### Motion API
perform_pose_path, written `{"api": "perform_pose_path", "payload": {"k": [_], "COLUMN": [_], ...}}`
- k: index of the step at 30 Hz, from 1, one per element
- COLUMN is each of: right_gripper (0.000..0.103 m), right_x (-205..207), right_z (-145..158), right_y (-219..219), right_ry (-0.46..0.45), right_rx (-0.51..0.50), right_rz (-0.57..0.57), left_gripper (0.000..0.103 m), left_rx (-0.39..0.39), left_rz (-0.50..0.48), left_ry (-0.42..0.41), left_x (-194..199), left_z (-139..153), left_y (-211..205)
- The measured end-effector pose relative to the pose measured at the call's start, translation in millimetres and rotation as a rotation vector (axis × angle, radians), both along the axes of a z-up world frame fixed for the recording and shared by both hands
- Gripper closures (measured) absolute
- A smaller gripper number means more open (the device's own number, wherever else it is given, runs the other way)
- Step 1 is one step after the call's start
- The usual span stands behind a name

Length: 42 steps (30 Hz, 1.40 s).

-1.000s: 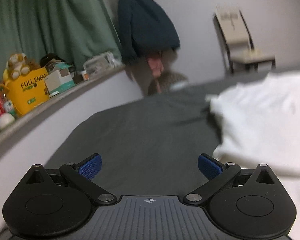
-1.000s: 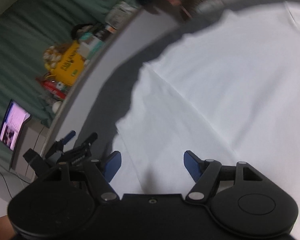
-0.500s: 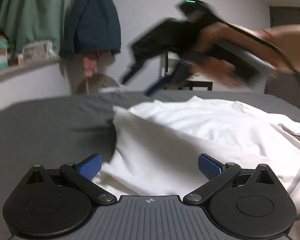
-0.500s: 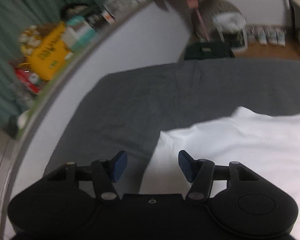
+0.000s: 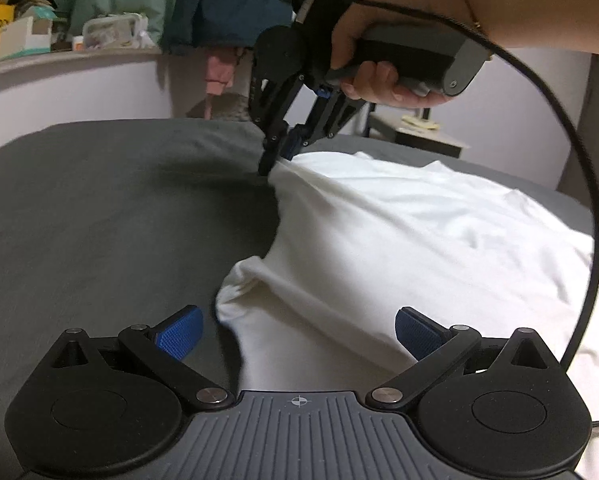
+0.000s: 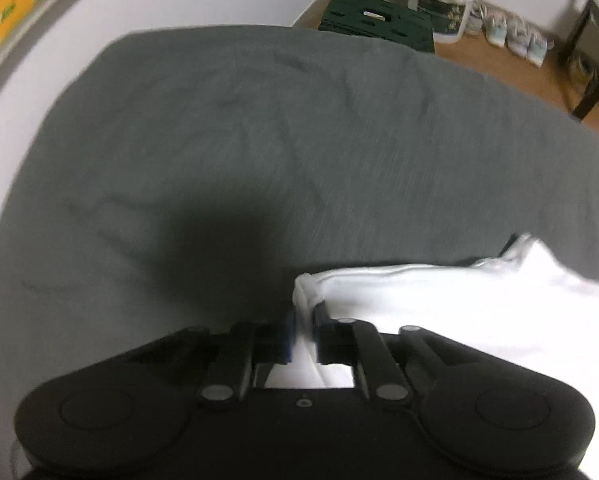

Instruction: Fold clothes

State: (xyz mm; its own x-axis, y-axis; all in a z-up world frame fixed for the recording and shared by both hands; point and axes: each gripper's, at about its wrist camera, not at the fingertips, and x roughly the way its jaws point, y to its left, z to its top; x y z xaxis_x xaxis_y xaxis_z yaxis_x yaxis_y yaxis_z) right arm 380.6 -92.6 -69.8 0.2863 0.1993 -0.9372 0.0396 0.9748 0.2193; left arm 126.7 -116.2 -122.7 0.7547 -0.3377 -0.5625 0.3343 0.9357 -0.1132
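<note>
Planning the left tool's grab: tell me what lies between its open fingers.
In the left wrist view, the left tool is open, and the white garment lies between its fingers, a bunched corner nearest the left one, over the grey bedsheet.

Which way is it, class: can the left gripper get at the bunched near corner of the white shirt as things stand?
Probably yes. The left gripper is open and the near corner of the white shirt lies just ahead between its fingers, nothing covering it.

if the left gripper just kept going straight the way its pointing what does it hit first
Most likely the white shirt: its bunched near edge lies right ahead between the open left gripper fingers, on the grey bed sheet. Depth is hard to judge.
</note>
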Motion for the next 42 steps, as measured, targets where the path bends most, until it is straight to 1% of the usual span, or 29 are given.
{"api": "perform_pose_path", "payload": {"k": [2,3,4,6,7,8,9,10,11,13,16,19,21,22,23,24,25,27,29,31,32,34,36,37,38,39,41,42], "right_gripper": [0.097,0.097,0.097,0.097,0.096,0.093,0.089,0.073,0.056,0.045,0.044,0.043,0.041,0.040,0.037,0.037,0.037,0.037,0.037,0.038,0.038,0.038,0.040,0.041,0.045,0.051,0.068,0.071], "right_x": [-4.4,-7.9,-12.1,-19.7,-23.8,-28.1,-32.6,-37.5,-43.0,-55.9,-89.8,-127.6,-177.6,-206.4,-230.6,-254.9,-280.7,-335.8,-375.5,-412.3,-428.2,-452.2,-461.3,-465.8,-469.4,-471.1,-474.2,-475.0], "right_z": [-3.8,-6.4,-11.4,-25.2,-33.8,-41.0,-45.6,-47.9,-45.1,-37.6,-10.6,15.5,26.9,30.1,33.6,37.2,39.2,36.4,32.1,24.1,22.3,23.9,23.2,22.8,21.0,15.8,5.3,-0.2], "right_y": [-19.8,-30.6,-41.7,-65.3,-72.1,-78.7,-85.7,-92.2,-98.0,-109.2,-124.3,-141.3,-162.3,-170.5,-177.5,-184.5,-191.3,-201.9,-203.6,-203.5,-201.9,-183.8,-152.1,-136.2,-122.6,-114.1,-98.7,-95.0], "right_ry": [-0.056,-0.084,-0.101,-0.106,-0.103,-0.106,-0.117,-0.131,-0.148,-0.180,-0.200,-0.215,-0.208,-0.205,-0.196,-0.187,-0.177,-0.149,-0.108,-0.071,-0.079,-0.115,-0.127,-0.133,-0.134,-0.127,-0.112,-0.100], "right_rx": [0.097,0.150,0.201,0.318,0.376,0.432,0.491,0.540,0.568,0.605,0.509,0.413,0.364,0.353,0.346,0.338,0.325,0.265,0.170,0.118,0.099,0.055,-0.046,-0.096,-0.148,-0.203,-0.307,-0.338], "right_rz": [-0.112,-0.171,-0.221,-0.289,-0.299,-0.307,-0.319,-0.330,-0.341,-0.342,-0.179,-0.022,0.057,0.085,0.105,0.126,0.143,0.164,0.169,0.175,0.180,0.234,0.325,0.370,0.411,0.441,0.500,0.521], "left_gripper": [0.000,0.000,0.000,0.000,0.000,0.000,0.000,0.000,0.000,0.000,0.000,0.000,0.000,0.000,0.000,0.000,0.000,0.000,0.000,0.000,0.000,0.000,0.000,0.000,0.000,0.000,0.000,0.000], "left_rx": [0.055,0.068,0.061,0.047,0.045,0.048,0.052,0.055,0.055,0.053,0.050,-0.007,-0.014,-0.017,-0.010,-0.002,0.011,0.039,0.068,0.122,0.149,0.203,0.233,0.252,0.275,0.297,0.306,0.307], "left_rz": [0.033,0.053,0.060,0.069,0.071,0.071,0.070,0.070,0.070,0.067,0.057,0.008,-0.030,-0.049,-0.067,-0.086,-0.115,-0.174,-0.233,-0.304,-0.339,-0.408,-0.433,-0.443,-0.446,-0.450,-0.470,-0.477], "left_ry": [0.002,0.007,0.006,0.007,0.008,0.008,0.007,0.007,0.007,0.008,0.005,-0.030,-0.063,-0.079,-0.087,-0.094,-0.089,-0.080,-0.070,-0.036,-0.018,0.017,0.047,0.058,0.068,0.078,0.077,0.069], "left_x": [-1.8,-1.5,-0.2,-0.4,-0.4,-0.1,0.2,0.8,1.2,2.9,3.1,-6.9,-17.2,-22.3,-26.1,-30.0,-34.6,-43.9,-53.4,-70.6,-79.2,-96.6,-119.1,-131.2,-140.9,-150.6,-167.9,-175.5], "left_z": [-1.3,-2.0,-1.9,-1.6,-1.7,-1.7,-1.7,-1.6,-1.4,-0.7,2.5,9.1,15.2,18.4,22.3,26.3,32.4,44.4,56.8,78.9,89.9,112.2,139.0,152.9,164.8,176.5,194.7,202.8], "left_y": [-3.7,-3.6,-1.5,1.6,2.3,1.6,1.0,0.7,0.6,2.7,6.3,17.9,21.2,22.6,21.1,19.6,17.2,12.4,7.7,5.8,4.8,3.0,4.8,4.9,4.3,3.7,2.5,2.2]}}
